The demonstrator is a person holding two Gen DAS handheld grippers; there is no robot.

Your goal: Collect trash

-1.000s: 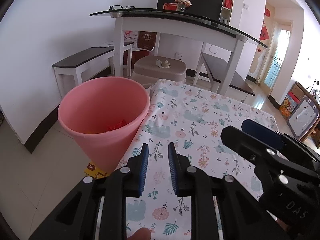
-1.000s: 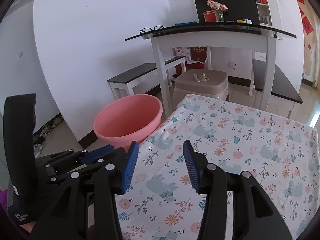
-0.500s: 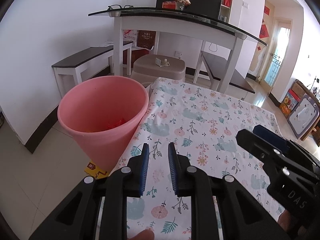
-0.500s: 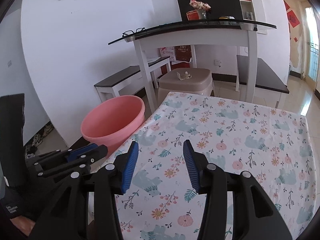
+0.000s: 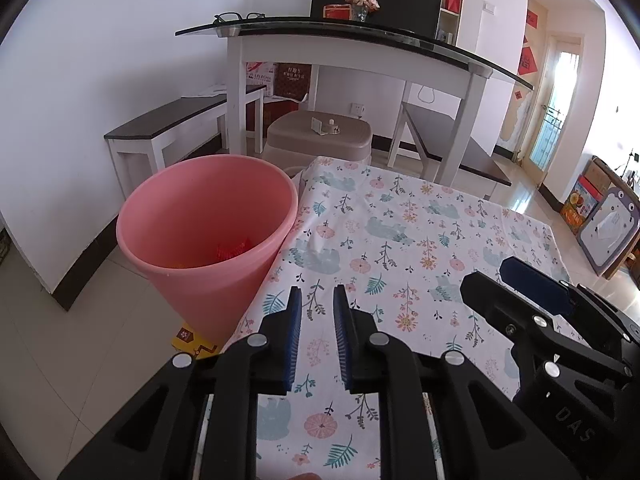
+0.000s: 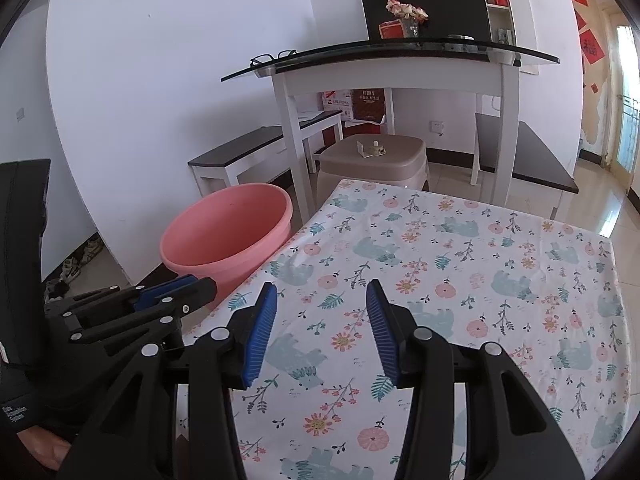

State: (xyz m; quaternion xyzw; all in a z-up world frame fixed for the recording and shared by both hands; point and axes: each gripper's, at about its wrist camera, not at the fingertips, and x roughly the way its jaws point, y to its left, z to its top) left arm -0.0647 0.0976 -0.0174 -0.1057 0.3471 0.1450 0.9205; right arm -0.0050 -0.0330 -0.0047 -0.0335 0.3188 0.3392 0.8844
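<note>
A pink bin (image 5: 208, 236) stands on the floor against the table's left edge, with red and orange scraps (image 5: 230, 250) at its bottom. It also shows in the right wrist view (image 6: 228, 236). My left gripper (image 5: 316, 308) is open with a narrow gap and empty, above the table's near left edge. My right gripper (image 6: 322, 304) is open wider and empty, over the floral tablecloth (image 6: 460, 280). Each gripper shows in the other's view, the right one (image 5: 532, 292) and the left one (image 6: 176, 288). No loose trash shows on the cloth.
A yellow card (image 5: 192, 340) lies on the floor by the bin. Behind stand a beige stool (image 5: 320, 136), a white glass-topped desk (image 5: 360, 40) and two dark benches (image 5: 180, 120). Boxes (image 5: 588, 200) stand at the far right.
Both grippers have pulled back slightly from the bin and table; the right gripper has drifted right and lower in the left view. The jaws kept their openings.
</note>
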